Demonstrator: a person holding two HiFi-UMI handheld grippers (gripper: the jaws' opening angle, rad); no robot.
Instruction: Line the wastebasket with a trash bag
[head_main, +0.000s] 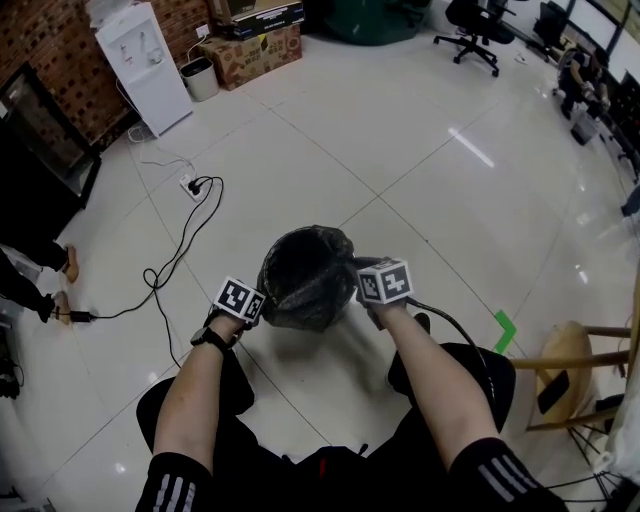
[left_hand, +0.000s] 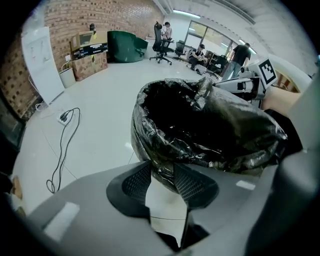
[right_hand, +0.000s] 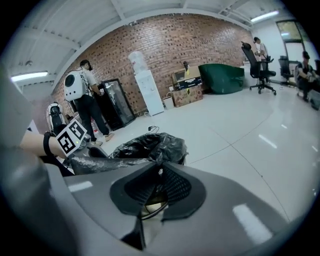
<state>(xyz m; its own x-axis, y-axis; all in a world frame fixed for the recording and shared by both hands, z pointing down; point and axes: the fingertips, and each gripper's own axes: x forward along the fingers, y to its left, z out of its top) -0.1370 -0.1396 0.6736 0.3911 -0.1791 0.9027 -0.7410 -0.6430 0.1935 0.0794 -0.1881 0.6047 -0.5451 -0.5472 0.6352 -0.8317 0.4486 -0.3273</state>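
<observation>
A black trash bag (head_main: 318, 250) lines the round wastebasket (head_main: 300, 300) on the tiled floor just ahead of the person's knees. Its crinkled film is folded out over the rim. My left gripper (head_main: 263, 301) is at the basket's left rim. In the left gripper view its jaws (left_hand: 161, 175) are shut on a fold of the bag (left_hand: 200, 125) at the near rim. My right gripper (head_main: 354, 276) is at the right rim. In the right gripper view its pads (right_hand: 159, 172) have come together at the tips on the bag's edge (right_hand: 150, 147).
A black cable (head_main: 170, 265) and a power strip (head_main: 190, 184) lie on the floor to the left. A wooden stool (head_main: 575, 365) stands at the right and a water dispenser (head_main: 145, 65) at the back left. A person with a backpack (right_hand: 85, 102) stands by the brick wall.
</observation>
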